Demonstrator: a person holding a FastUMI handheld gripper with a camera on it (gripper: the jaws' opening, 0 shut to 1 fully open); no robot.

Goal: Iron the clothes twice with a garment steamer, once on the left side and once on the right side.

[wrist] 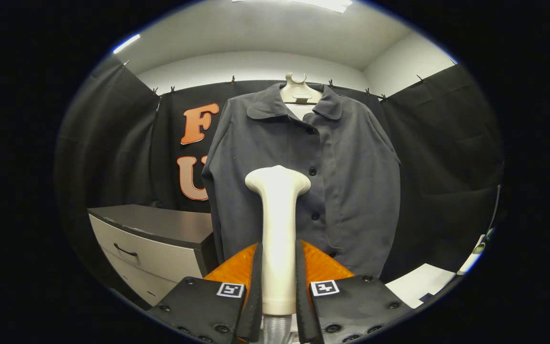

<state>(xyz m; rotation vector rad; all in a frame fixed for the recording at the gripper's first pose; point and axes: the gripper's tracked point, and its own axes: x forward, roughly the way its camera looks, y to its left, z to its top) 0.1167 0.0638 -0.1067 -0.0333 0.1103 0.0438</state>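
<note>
**Steamer held upright, head facing the jacket's lower front**

The gripper [279, 286] has both fingers pressed against the handle of the garment steamer [278, 229], one on each side, so the pale handle is pinched between them. The steamer's long axis runs straight up from the fingers, and its flared head tops out just ahead of them, level with the middle buttons of the jacket.

The jacket [303, 181] is the landmark here. It hangs straight ahead of the steamer head, dark and buttoned, facing the gripper, on a pale hanger [299, 91] at its collar. The head sits in front of the jacket's button line, slightly toward the panel that lies on the cabinet's side. How much air separates head and cloth cannot be told from this angle; they look near but not clearly touching.

To begin a pass, the head would probably have to shift sideways off the button line onto one front panel and close in on the cloth. Nothing stands between steamer and jacket.

Beside the jacket's lower hem, on one side, stands a grey cabinet [160, 239] with a drawer handle; on the other side, a white sheet [418, 282] lies low. Black cloth hangs behind the jacket.
</note>
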